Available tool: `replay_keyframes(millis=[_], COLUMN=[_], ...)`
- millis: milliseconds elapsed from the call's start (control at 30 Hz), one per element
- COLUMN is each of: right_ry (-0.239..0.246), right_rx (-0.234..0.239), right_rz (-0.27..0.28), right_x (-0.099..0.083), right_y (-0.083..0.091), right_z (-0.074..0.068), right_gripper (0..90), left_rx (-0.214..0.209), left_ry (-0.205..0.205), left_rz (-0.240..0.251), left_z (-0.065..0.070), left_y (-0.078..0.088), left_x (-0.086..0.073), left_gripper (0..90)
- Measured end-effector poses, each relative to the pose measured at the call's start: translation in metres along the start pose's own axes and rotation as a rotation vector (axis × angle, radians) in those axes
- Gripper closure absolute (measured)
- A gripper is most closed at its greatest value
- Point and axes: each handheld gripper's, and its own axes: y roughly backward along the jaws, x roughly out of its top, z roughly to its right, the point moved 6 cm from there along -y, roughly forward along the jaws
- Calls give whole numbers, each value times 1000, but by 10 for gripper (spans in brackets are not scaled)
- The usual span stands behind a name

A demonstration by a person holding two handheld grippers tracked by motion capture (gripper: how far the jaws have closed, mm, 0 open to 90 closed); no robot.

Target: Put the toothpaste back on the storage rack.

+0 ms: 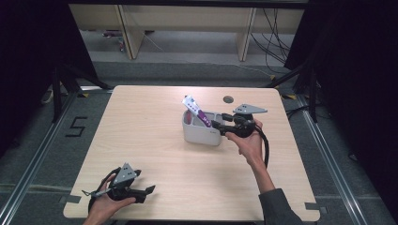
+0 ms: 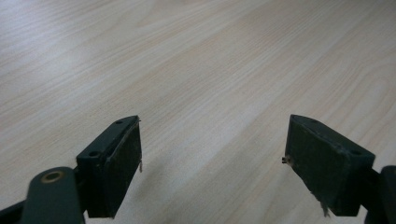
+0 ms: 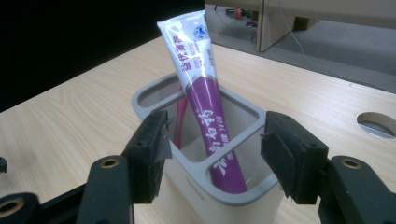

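Evidently releasing: right gripper, jaws wide and empty astride the purple-and-white toothpaste tube in the grey plastic holder, should back off toward 6 o'clock without nudging it; left gripper rests open, empty.

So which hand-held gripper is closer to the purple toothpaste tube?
Right. The right hand-held gripper sits open beside the toothpaste tube in the organizer; the left hand-held gripper is far away near the table's front edge.

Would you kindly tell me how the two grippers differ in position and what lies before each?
The left gripper sits near the table's front edge over bare wood; the right gripper reaches the grey holder, its jaws flanking the compartment containing the purple tube. Both are open, holding nothing.
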Motion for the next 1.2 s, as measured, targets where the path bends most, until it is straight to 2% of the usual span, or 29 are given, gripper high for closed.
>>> replay_keyframes(millis=[100,133,200,233,333,400,500,533,567,600,700,733,833,867,933,1000,1067,1100,1167,1200], right_ry=[2,-15,20,20,-9,-9,18,-2,-2,-16,-12,-23,1,-20,-22,-8,-32,-5,-28,-13], right_rx=[-2,5,4,4,9,9,-12,-8,-8,-13,-24,-27,-32,-25,-28,-27,-27,-43,-31,-36], right_rz=[-23,-26,-16,-16,-34,-36,-32,-26,-26,-31,-22,-39,-36,-46,-33,-44,-40,-39,-52,-46], right_x=[-2,-3,-3,-3,-6,-7,-7,-8,-8,-9,-9,-10,-11,-13,-13,-15,-16,-17,-19,-19], right_y=[3,4,5,5,7,7,9,10,10,11,12,14,16,17,17,20,21,22,24,24], right_z=[-1,-3,-1,-1,-4,-4,-1,-2,-2,-2,-1,-2,1,-1,0,1,0,2,1,2], right_gripper=[418,415,411,411,393,388,382,377,377,368,367,366,358,354,354,350,345,341,340,340], left_rx=[-3,-1,-6,-6,-2,-6,-7,-3,-3,-6,-9,-4,-9,-9,-4,-11,-9,-8,-9,-10], left_ry=[-1,-1,-2,-2,-1,-2,-3,0,0,21,0,-2,-2,1,17,-2,-3,-3,-4,13], left_rz=[2,5,12,12,8,13,5,3,3,23,12,4,10,11,20,9,-1,0,-5,13], left_z=[0,0,0,0,0,0,0,0,0,2,0,0,0,0,1,0,0,0,0,1], left_y=[0,0,0,0,0,0,1,1,1,-1,0,0,0,0,-1,0,1,1,1,0], left_x=[1,1,1,1,1,1,1,1,1,2,2,1,1,1,2,2,2,2,2,3], left_gripper=[183,184,183,183,183,183,183,183,183,183,182,183,183,183,183,182,182,182,182,182])
